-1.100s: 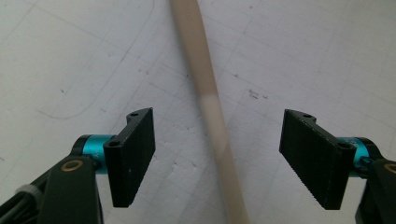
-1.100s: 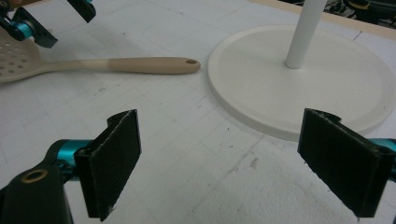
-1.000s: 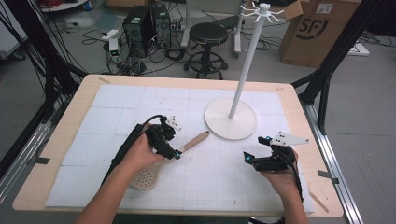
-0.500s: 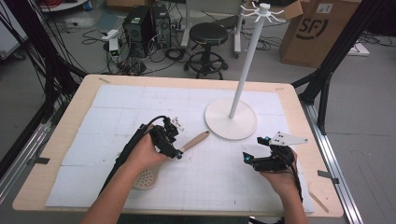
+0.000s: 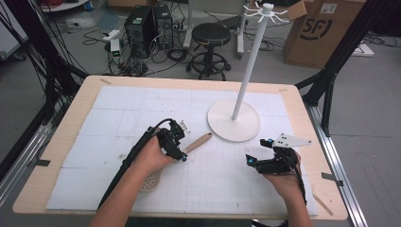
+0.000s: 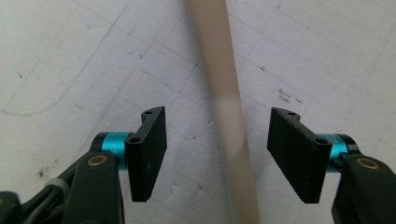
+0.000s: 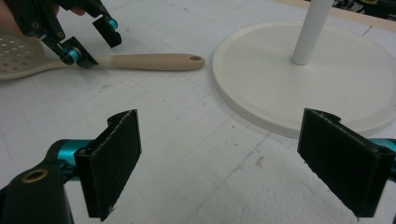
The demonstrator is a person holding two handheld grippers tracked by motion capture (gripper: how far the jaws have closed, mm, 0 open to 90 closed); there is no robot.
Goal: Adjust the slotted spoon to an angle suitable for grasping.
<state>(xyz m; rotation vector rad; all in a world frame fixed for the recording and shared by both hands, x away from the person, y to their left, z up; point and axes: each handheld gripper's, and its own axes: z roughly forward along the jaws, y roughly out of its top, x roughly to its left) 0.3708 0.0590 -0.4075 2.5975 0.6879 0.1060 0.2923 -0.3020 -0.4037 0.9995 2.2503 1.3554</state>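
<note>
A beige slotted spatula [image 5: 201,139] lies on the white mat, its perforated head [image 5: 150,182] partly under the person's left hand. My left gripper [image 5: 183,146] points down over the handle. In the left gripper view the handle [image 6: 215,56] runs between the two pads [image 6: 149,154] with a gap on each side. The jaws have just been closing around it and do not touch it. The right gripper view shows the same gripper [image 7: 91,39] astride the handle [image 7: 154,61]. My right gripper [image 5: 255,152] rests at the right, its jaws [image 7: 219,158] wide open around nothing.
A white coat-stand pole [image 5: 246,71] rises from a round white base [image 5: 234,120] at the table's middle right, just beyond the handle's tip. The base [image 7: 303,79] lies close ahead of the right gripper. The wooden table edge [image 5: 302,101] frames the mat.
The left gripper has sunk a little and shifted slightly right over the spatula handle. The right gripper has stayed where it was.
</note>
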